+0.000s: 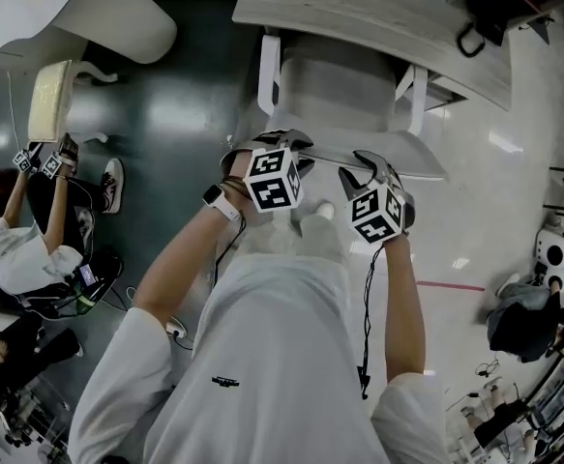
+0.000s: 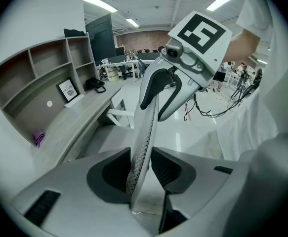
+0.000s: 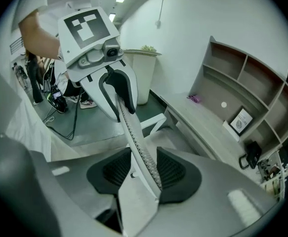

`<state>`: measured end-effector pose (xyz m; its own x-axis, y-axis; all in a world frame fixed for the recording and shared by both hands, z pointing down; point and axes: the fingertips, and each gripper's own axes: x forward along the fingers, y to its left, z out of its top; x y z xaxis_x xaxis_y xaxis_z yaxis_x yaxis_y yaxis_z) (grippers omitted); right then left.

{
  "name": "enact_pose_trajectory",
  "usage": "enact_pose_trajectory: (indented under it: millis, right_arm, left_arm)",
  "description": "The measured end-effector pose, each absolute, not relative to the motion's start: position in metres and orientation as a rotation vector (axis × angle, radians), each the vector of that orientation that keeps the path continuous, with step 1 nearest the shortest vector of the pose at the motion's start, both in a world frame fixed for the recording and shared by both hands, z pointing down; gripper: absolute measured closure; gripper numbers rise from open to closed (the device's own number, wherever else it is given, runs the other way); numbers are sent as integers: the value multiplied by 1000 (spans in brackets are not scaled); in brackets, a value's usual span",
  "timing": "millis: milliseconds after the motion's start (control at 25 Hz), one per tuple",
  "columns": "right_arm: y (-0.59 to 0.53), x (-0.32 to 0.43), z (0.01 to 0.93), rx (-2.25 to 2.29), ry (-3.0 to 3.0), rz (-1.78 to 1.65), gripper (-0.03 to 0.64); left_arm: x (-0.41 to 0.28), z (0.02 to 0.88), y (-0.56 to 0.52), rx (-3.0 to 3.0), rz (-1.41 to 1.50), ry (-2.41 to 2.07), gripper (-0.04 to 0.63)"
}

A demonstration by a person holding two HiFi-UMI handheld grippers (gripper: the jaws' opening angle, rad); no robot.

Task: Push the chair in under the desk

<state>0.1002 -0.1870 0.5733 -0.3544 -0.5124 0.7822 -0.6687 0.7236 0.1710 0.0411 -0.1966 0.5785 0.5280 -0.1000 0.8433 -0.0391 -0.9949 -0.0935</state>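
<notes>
The white chair (image 1: 335,85) stands with its seat partly under the grey wooden desk (image 1: 359,8). The thin mesh backrest (image 1: 325,155) faces me, and both grippers straddle its top edge. My left gripper (image 1: 280,145) is open. In the left gripper view the backrest edge (image 2: 143,132) runs between the jaws of my left gripper (image 2: 148,169), close to the left pad, with a gap on the right. My right gripper (image 1: 367,167) is also open. In the right gripper view the backrest (image 3: 134,132) passes through the wide jaws of my right gripper (image 3: 144,169).
The desk has a curved shelf unit (image 3: 242,93) with a framed picture (image 3: 241,121) and a black bag (image 1: 475,37). A seated person (image 1: 30,249) and a white chair (image 1: 54,100) are at the left. Cables (image 3: 60,117) lie on the floor, and equipment (image 1: 533,327) stands at the right.
</notes>
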Motion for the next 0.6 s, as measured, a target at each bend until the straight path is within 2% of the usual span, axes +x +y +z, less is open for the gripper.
enact_pose_trajectory:
  millis: [600]
  right_arm:
    - [-174, 79, 577, 879, -1997, 356, 448]
  left_arm:
    - [22, 581, -190, -2623, -1385, 50, 465]
